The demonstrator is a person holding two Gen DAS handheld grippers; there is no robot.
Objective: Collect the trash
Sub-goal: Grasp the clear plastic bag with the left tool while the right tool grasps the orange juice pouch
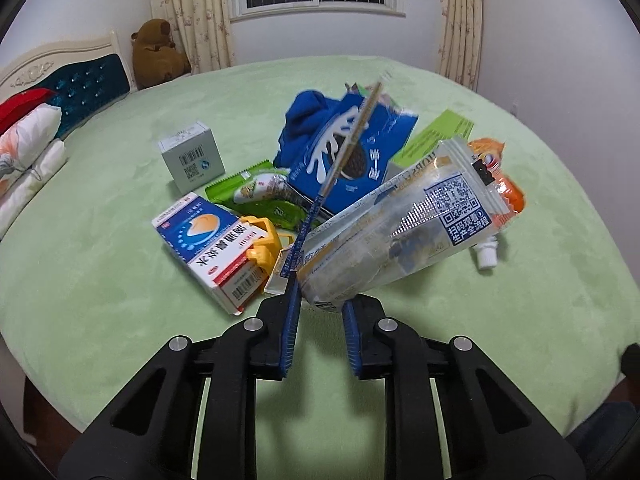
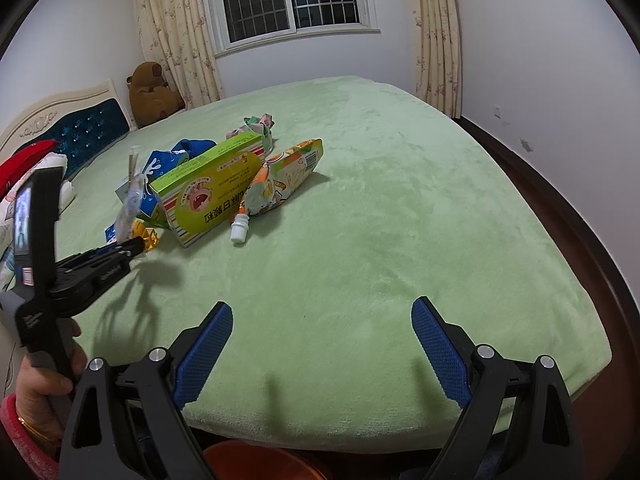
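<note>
Trash lies heaped near the middle of the green bed point(image 2: 380, 208). The left tongs point(image 1: 320, 304) pinch the bottom edge of a clear silvery pouch point(image 1: 404, 236) printed with a QR code; its body stands up and leans right above the heap, and a thin wrapper edge rises from beside the left finger. From the right wrist view the left tongs point(image 2: 134, 246) reach in from the left with that pouch point(image 2: 130, 200) seen edge-on, blurred.

Under and around it sit a white-and-blue medicine box point(image 1: 212, 244) tipped on its side, touching a yellow plastic piece point(image 1: 262, 246); a green snack wrapper point(image 1: 260, 192); a blue cookie bag point(image 1: 348, 152); and a small grey carton point(image 1: 192, 156) standing slightly apart on the left. A green box point(image 2: 208, 192) lies tilted against an orange spouted drink pouch point(image 2: 288, 180), whose white cap point(image 2: 239, 230) points toward the camera. A crumpled wrapper point(image 2: 260, 124) lies just behind them.

The right tongs point(image 2: 322, 344) are spread wide and hold nothing, low over the near edge of the bed, well apart from the heap. A brown plush bear point(image 2: 150, 94) sits by the headboard point(image 2: 86, 128).
</note>
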